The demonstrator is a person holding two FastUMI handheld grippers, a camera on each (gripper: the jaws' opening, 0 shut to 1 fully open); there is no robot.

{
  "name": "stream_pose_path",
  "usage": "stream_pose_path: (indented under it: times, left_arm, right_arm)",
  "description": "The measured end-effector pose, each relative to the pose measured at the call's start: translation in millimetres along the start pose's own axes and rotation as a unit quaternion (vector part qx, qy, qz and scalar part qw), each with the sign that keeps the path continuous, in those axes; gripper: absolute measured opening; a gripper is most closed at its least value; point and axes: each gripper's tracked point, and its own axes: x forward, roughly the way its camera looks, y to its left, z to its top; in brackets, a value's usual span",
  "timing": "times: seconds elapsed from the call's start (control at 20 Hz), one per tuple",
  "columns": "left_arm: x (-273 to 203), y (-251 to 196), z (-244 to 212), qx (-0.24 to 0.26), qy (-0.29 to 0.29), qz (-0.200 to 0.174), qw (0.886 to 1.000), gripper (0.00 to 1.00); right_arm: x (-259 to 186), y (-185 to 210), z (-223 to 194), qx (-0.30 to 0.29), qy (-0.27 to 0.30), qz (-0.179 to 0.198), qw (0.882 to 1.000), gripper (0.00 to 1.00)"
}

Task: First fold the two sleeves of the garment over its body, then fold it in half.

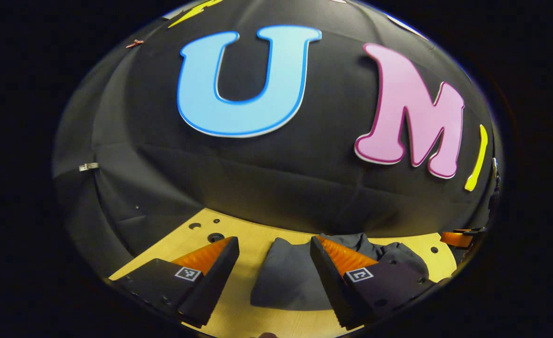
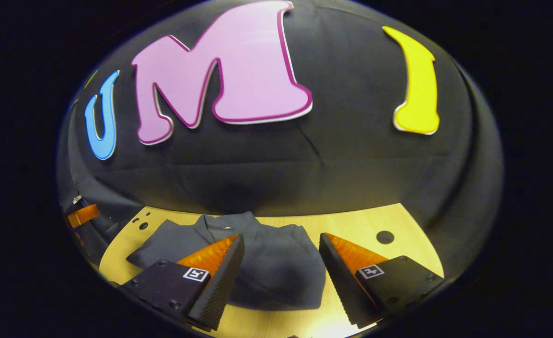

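While both jaws gape empty | left gripper (image 1: 274, 244): garment (image 1: 285, 277) sleeve | right gripper (image 2: 281, 241): collar (image 2: 227, 223), table (image 2: 351, 225)

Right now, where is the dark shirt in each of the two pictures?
Left gripper view: the garment lies low and a bit right of centre on the wooden table, partly behind the left gripper.
Right gripper view: it lies low and left of centre, collar toward the wall, reaching between the fingers of the right gripper.
Shared landmark: the black cloth wall behind the table's far edge.
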Motion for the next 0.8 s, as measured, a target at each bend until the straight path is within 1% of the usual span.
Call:
stream_pose_path:
  times: [0.1,0.25,0.4,0.55,0.7,0.8]
  left_arm:
    - [-36.3,3.6,5.0,0.0,-0.01,-0.003,1.0,0.96]
    - [-86.5,9.1,8.2,0.011,-0.022,-0.011,1.0,0.96]
    - [-134.0,10.3,6.0,0.023,-0.027,-0.033,0.999,0.96]
    - [-180.0,11.1,3.7,0.031,-0.037,-0.057,0.997,0.96]
    - [-220.3,18.4,-2.2,0.039,-0.047,-0.061,0.996,0.96]
    - [-244.8,21.4,-12.5,0.032,-0.048,-0.065,0.996,0.96]
  right_arm:
    - [-37.4,1.9,4.9,-0.002,-0.015,-0.008,1.0,0.99]
    - [-92.4,7.8,1.8,-0.004,-0.03,-0.022,0.999,0.99]
    - [-145.4,15.1,-8.5,-0.004,-0.038,-0.037,0.999,0.99]
    - [-197.7,32.1,-16.7,0.013,-0.055,-0.038,0.998,0.98]
    - [-246.0,41.5,-36.1,0.015,-0.059,-0.037,0.997,0.98]
    - [-277.0,47.1,-51.3,0.016,-0.055,-0.035,0.998,0.98]
